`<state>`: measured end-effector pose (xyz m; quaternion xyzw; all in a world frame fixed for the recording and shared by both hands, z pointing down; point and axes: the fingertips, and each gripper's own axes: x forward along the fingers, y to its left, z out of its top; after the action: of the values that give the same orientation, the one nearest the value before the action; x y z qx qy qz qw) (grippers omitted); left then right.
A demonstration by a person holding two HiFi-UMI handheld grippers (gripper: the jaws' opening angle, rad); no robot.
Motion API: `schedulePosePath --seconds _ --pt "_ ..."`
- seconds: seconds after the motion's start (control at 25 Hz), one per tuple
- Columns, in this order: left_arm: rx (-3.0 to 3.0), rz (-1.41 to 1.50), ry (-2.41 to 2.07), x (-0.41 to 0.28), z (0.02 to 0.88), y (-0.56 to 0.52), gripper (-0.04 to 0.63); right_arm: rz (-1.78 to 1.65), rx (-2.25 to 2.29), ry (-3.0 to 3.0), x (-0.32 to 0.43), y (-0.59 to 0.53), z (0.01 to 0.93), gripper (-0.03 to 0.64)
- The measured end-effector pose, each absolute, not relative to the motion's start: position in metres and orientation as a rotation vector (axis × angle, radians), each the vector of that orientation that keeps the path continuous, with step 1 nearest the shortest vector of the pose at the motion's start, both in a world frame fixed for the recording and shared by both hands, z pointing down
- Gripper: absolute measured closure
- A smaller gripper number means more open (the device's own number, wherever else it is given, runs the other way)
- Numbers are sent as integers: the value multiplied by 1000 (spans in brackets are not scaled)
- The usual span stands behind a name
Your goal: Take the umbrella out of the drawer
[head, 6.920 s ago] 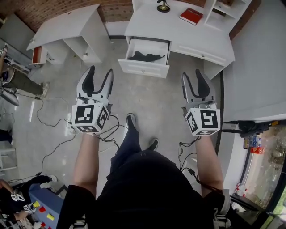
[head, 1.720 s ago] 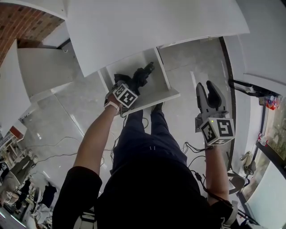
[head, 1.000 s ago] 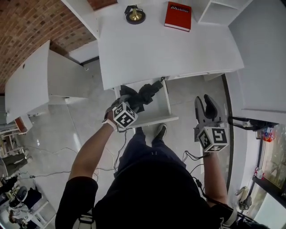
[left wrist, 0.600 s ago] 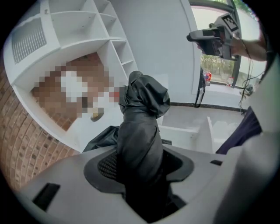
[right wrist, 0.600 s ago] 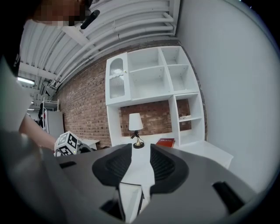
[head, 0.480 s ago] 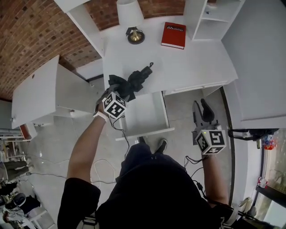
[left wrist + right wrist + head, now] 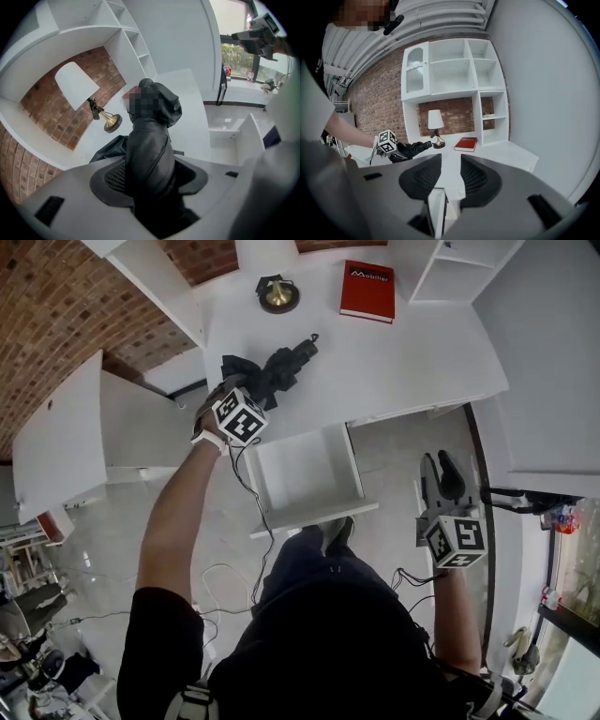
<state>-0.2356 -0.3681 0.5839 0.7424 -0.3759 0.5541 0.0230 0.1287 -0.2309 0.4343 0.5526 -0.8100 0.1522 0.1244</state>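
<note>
Umbrella: the folded black fabric umbrella [image 7: 281, 367] is out of the open white drawer [image 7: 302, 474] and over the white desk top [image 7: 412, 352]; I cannot tell whether it touches the desk.
Left gripper: the left gripper [image 7: 248, 390] is clamped round the umbrella's bundled middle, and fabric fills the gap between its jaws.
Long axis: it runs straight out from those jaws toward the desk's back.
Right gripper: the right gripper [image 7: 441, 486] is well apart, its jaws parted and empty.
Nearer hand: the left; by my judgement 1 grip suffices for setting it down.

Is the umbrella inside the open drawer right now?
No, the left gripper holds the umbrella up over the desk, clear of the drawer.
</note>
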Motion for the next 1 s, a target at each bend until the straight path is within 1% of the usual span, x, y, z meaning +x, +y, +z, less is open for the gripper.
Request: schedulePosePath --seconds 0.32,0.48,0.64,0.8,1.0 --pt "2195 1750 -1122 -263 638 -428 357 496 1673 -2233 120 -241 451 492" --pt "2166 1820 -1075 -268 661 -445 357 512 1679 -2194 119 -245 460 492" --pt "2176 1868 -1013 -269 669 -454 351 523 1673 -2179 110 -249 466 492" --pt "2186 1836 -1011 -268 673 -457 343 516 1651 -2185 98 -256 467 492" --pt "2235 1804 -1084 -270 663 -460 316 497 1631 -2209 84 -268 462 492"
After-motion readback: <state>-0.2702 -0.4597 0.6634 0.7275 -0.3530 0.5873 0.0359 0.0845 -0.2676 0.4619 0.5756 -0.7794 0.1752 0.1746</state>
